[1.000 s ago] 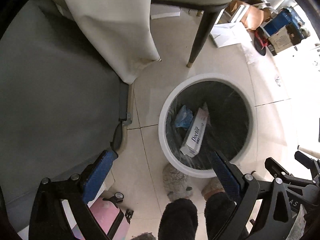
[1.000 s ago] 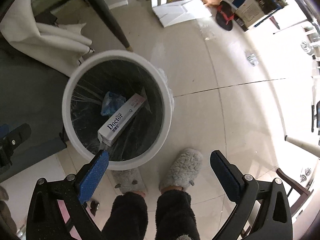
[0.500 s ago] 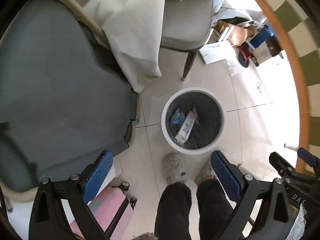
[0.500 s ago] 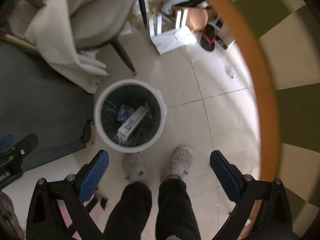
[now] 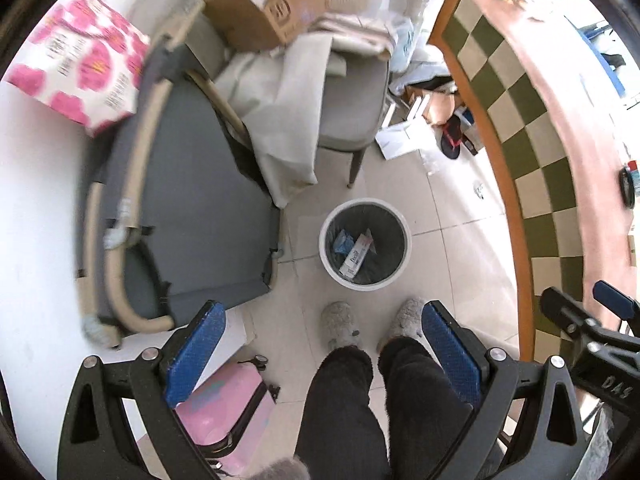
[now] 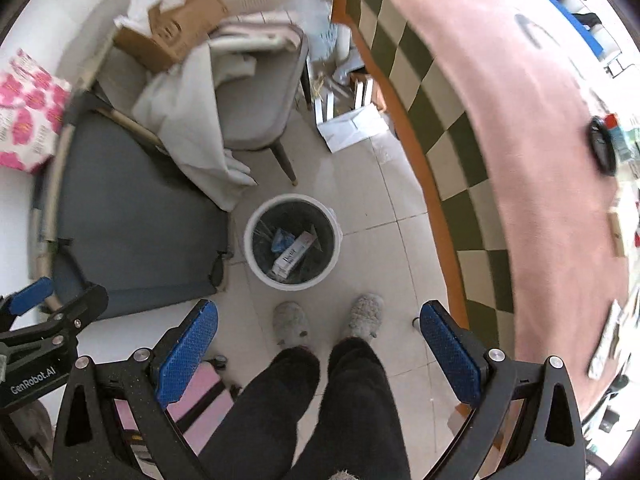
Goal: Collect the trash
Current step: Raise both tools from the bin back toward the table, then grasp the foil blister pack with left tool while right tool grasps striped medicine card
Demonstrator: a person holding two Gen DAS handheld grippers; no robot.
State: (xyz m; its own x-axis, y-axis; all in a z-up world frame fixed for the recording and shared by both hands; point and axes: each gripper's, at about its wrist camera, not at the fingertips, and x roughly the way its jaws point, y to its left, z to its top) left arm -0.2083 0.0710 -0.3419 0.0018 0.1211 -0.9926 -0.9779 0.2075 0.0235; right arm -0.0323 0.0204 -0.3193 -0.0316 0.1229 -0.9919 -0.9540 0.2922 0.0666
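A white trash bin [image 5: 326, 258] [image 6: 250, 258] with a black liner stands on the tiled floor far below both grippers. Inside it lie a white "Doctor" box [image 5: 355, 257] [image 6: 293, 255] and a blue wrapper [image 5: 342, 241] [image 6: 281, 238]. My left gripper [image 5: 322, 338] is open with nothing between its blue pads. My right gripper [image 6: 318, 338] is open and holds nothing too. Each gripper shows at the edge of the other's view.
A person's dark trouser legs and grey slippers [image 5: 339, 322] stand just in front of the bin. A grey folding bed [image 5: 192, 200], a grey chair [image 5: 352, 100] with cloth and a cardboard box [image 5: 276, 8], a pink suitcase [image 5: 224, 408] and a pink-topped table with checked cloth [image 6: 520, 140] surround it.
Both grippers have risen far above the bin, which now looks much smaller. The table top and the chair's load have come into view. Both stay open.
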